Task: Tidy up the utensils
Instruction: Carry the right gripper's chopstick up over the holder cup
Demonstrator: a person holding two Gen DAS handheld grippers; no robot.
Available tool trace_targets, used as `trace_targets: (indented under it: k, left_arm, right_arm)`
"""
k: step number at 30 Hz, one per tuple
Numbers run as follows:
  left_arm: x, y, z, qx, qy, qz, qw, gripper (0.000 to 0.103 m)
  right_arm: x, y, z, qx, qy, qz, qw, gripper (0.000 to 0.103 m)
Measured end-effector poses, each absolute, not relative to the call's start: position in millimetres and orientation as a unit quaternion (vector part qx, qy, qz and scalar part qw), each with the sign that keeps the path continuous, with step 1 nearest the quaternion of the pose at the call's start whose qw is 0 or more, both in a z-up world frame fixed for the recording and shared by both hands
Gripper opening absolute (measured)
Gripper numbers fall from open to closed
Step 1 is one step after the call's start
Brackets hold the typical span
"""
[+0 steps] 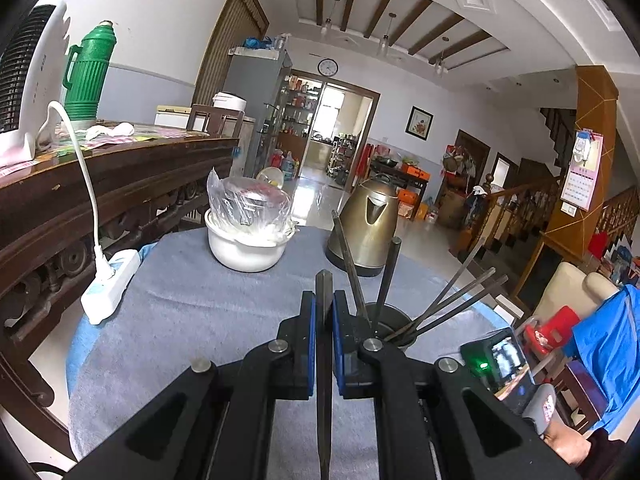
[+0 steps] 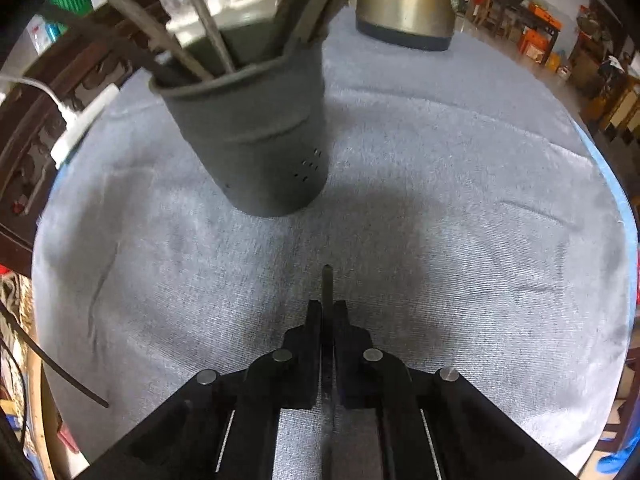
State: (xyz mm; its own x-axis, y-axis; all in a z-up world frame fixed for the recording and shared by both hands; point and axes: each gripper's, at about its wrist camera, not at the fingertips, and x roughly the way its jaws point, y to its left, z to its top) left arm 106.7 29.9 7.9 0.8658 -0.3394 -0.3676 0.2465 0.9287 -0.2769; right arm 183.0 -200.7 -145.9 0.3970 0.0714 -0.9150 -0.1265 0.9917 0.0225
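Note:
My left gripper (image 1: 324,300) is shut on a dark chopstick (image 1: 323,360) that runs lengthwise between its blue pads, held just left of a dark utensil cup (image 1: 390,322) with several chopsticks leaning out of it. In the right wrist view my right gripper (image 2: 328,308) is shut on another thin dark chopstick (image 2: 327,284), low over the grey-blue cloth. The dark cup (image 2: 256,136) stands ahead and to the left, apart from the gripper, with several chopsticks (image 2: 208,28) in it. A chopstick tip (image 2: 60,372) crosses the left edge.
A round table with a grey-blue cloth (image 1: 192,312) holds a white pot with plastic wrap (image 1: 248,236), a brass kettle (image 1: 370,228) and a white power strip (image 1: 110,286) at the left rim. A dark wooden table (image 1: 100,176) stands at left. A phone (image 1: 504,360) is at right.

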Motion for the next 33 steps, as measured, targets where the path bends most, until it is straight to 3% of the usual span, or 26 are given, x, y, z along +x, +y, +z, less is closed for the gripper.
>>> trace_targets:
  k: [8, 21, 33]
  left_arm:
    - [103.7, 29.3, 22.2, -0.114, 0.195, -0.151, 0.962, 0.008]
    - [111.2, 11.1, 95.0, -0.103, 0.111, -0.165, 0.975, 0.008]
    - [156.3, -29.2, 141.4, -0.107, 0.047, -0.159, 0.980, 0.008]
  right_arm:
    - [147.9, -199.2, -69.7, -0.011, 0.424, 0.114, 0.898, 0.006]
    - [113.5, -200.6, 50.2, 0.051, 0.175, 0.139, 0.973, 0.006]
    - [129.1, -195.0, 113.6, 0.063, 0.075, 0.104, 0.990, 0.006]
